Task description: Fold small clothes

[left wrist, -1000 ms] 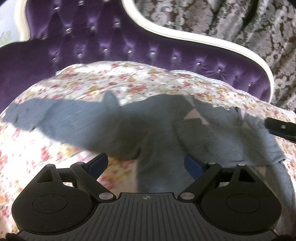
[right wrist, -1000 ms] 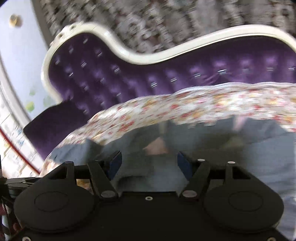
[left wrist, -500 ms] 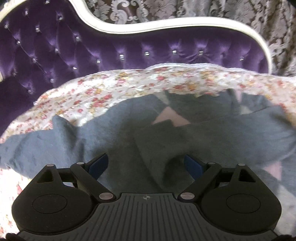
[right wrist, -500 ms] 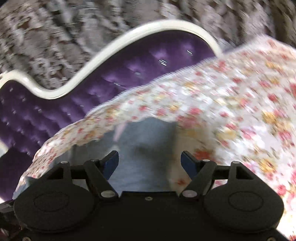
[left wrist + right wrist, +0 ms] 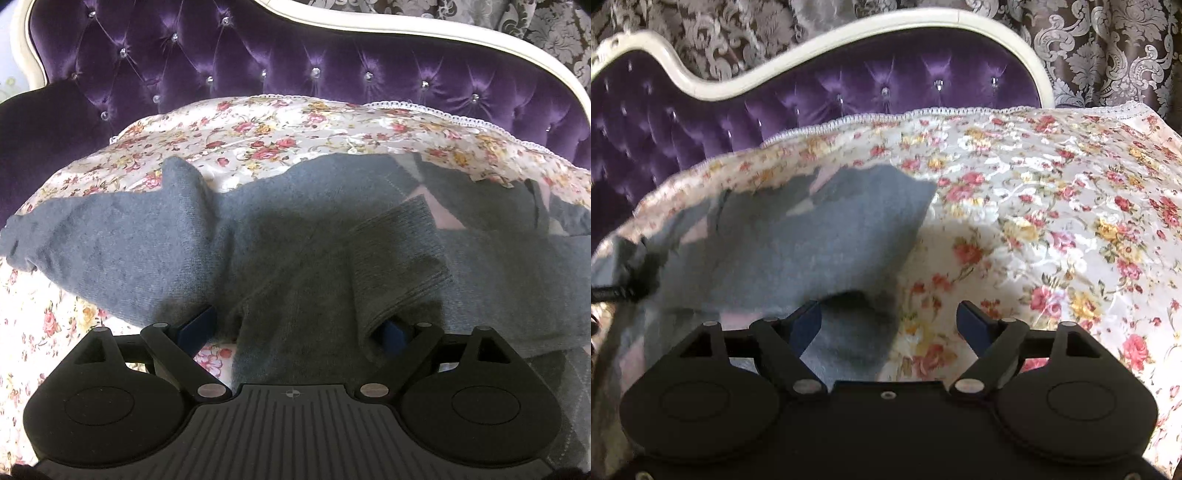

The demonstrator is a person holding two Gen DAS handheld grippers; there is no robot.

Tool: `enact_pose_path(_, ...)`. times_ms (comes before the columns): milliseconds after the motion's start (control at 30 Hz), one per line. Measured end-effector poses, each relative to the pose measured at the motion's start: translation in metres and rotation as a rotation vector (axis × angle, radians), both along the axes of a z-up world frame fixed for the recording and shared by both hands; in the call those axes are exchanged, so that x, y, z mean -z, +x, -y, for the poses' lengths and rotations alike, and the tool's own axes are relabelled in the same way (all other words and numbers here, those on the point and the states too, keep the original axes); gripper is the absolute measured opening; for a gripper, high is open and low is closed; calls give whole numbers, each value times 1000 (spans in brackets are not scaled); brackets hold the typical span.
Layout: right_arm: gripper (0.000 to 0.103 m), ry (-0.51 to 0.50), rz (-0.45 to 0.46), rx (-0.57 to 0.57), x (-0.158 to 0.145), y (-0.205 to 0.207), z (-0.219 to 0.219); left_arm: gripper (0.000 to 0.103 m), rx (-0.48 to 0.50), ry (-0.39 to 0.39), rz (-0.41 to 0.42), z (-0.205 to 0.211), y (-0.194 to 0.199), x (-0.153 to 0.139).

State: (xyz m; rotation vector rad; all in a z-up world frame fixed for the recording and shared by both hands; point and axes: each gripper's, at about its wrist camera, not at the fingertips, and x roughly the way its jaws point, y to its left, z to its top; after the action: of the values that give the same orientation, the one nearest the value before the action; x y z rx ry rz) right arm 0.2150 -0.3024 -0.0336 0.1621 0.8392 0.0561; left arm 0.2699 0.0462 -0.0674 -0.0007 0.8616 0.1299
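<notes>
Folding has barely begun: your soft grey knitted sweater [image 5: 295, 251] lies spread on the floral satin bedspread [image 5: 1052, 221], one ribbed cuff [image 5: 399, 254] laid across the body. Left gripper [image 5: 295, 330] jaws stand spread over it; right gripper [image 5: 890, 321] jaws are opening, gripping nothing.

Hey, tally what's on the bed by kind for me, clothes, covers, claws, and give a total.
Grey knitted garment: 1
Floral bedspread: 1
Claws: 2, left claw and right claw, whose jaws are opening
Total: 4
</notes>
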Motion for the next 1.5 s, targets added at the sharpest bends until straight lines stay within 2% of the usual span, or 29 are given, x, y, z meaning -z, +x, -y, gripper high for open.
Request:
enact_pose_path(167, 82, -113, 29, 33, 5, 6, -13, 91, -6, -5, 3, -2, -8, -1)
enact_pose_path(267, 81, -162, 17, 27, 11, 12, -20, 91, -1, 1, 3, -3, -10, -2)
enact_pose_path(400, 81, -240, -8, 155, 14, 12, -8, 90, -22, -39, 6, -12, -15, -4)
enact_pose_path(500, 81, -160, -22, 232, 12, 6, 12, 90, -35, -47, 4, -17, -18, -5)
enact_pose_path(667, 81, -144, 9, 294, 3, -1, 25, 90, -78, -54, -9, -32, -28, -4)
enact_pose_path(800, 82, -125, 74, 296, -6, -5, 24, 90, -86, -47, -16, -43, -37, -3)
enact_pose_path(900, 83, -104, 145, 286, -16, -9, 20, 90, -84, -105, -30, -58, -43, -2)
enact_pose_path(967, 96, -67, 193, 258, -21, -10, 18, 90, -80, -153, -32, -69, -47, -1)
enact_pose_path(1000, 98, -44, 215, 235, -24, -12, 16, 90, -85, -170, -27, -75, -49, -1)
enact_pose_path(1200, 100, 82, 260, 73, -33, -11, -4, 90, -131, -170, 50, -117, -57, -18)
enact_pose_path(1333, 102, 255, 247, 5, -37, -13, -23, 90, -156, -204, 76, -154, -56, -32)
enact_pose_path(1433, 102, 345, 208, -48, -39, -16, -46, 90, -217, -169, 107, -182, -54, -42)
enact_pose_path(1500, 102, 352, 193, -98, -40, -21, -65, 90, -252, -147, 121, -201, -52, -45)
